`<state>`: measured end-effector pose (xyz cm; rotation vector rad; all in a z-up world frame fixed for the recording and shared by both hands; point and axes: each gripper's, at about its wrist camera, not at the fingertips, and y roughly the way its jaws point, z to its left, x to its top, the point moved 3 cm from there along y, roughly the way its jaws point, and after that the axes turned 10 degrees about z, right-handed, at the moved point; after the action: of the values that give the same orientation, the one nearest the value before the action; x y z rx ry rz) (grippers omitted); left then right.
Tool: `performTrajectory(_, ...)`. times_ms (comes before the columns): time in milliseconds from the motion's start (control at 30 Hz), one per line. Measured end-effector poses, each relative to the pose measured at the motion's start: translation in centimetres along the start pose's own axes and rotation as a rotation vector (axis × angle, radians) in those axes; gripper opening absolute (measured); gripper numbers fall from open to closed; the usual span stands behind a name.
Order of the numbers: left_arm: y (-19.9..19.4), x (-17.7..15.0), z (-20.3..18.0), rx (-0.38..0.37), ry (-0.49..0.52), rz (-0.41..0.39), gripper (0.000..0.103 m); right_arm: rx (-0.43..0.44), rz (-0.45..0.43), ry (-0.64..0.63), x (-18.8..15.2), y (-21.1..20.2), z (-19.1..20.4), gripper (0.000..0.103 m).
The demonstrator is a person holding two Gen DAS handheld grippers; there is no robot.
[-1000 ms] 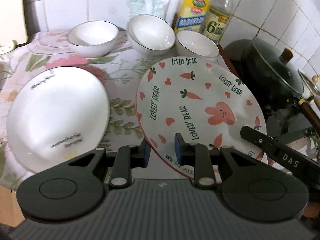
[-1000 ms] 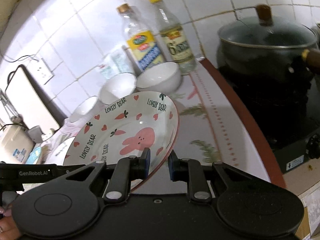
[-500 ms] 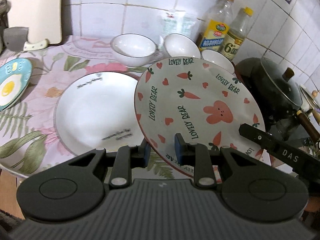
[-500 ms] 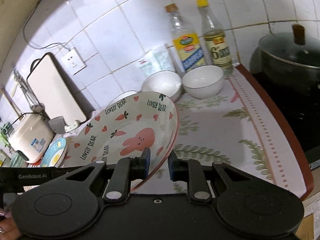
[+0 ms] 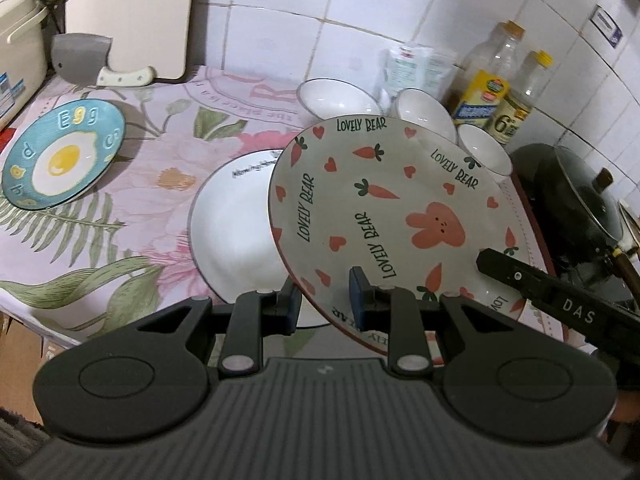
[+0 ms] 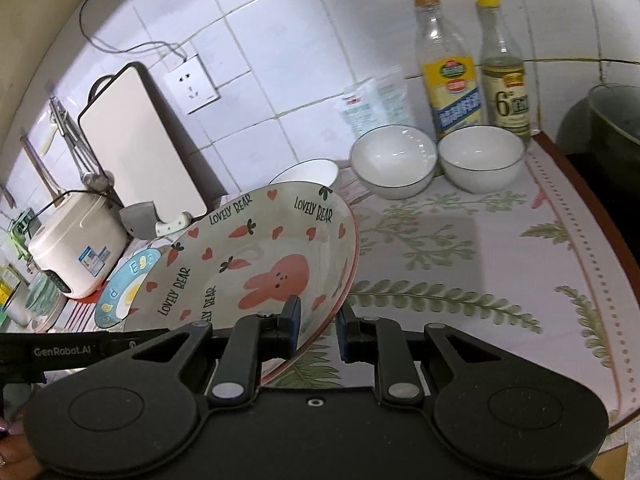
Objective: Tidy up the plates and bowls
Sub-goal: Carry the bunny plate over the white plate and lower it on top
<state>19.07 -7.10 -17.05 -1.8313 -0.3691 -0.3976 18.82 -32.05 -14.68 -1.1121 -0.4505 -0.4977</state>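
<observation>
Both the left tool (image 5: pixel 323 298) and the right tool (image 6: pixel 317 322) grip opposite rims of the Lovely Bear plate (image 5: pixel 390 216), holding it tilted in the air above the white plate (image 5: pixel 232 224) near the surface's front edge.

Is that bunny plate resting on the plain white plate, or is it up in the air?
Cannot tell. In the left wrist view the bunny plate is tilted and overlaps the white plate, hiding where they would meet. Both grippers' fingers pinch its rim.
</observation>
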Motion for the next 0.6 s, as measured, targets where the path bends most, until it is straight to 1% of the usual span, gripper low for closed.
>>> performTrajectory(200, 1.0, 0.2, 2.0, 0.013, -0.045, 0.024, 0.023, 0.011, 0.036, -0.016, 0.3, 2.0, 1.2, 0.023)
performTrajectory(467, 2.8, 0.1, 4.3, 0.033, -0.094, 0.073, 0.023, 0.021, 0.096, -0.016, -0.1, 4.8, 1.8, 0.023)
performTrajectory(600, 3.7, 0.2, 5.0, 0.059, -0.110, 0.090, 0.023, 0.024, 0.125, -0.010, -0.2, 6.3, 2.0, 0.023)
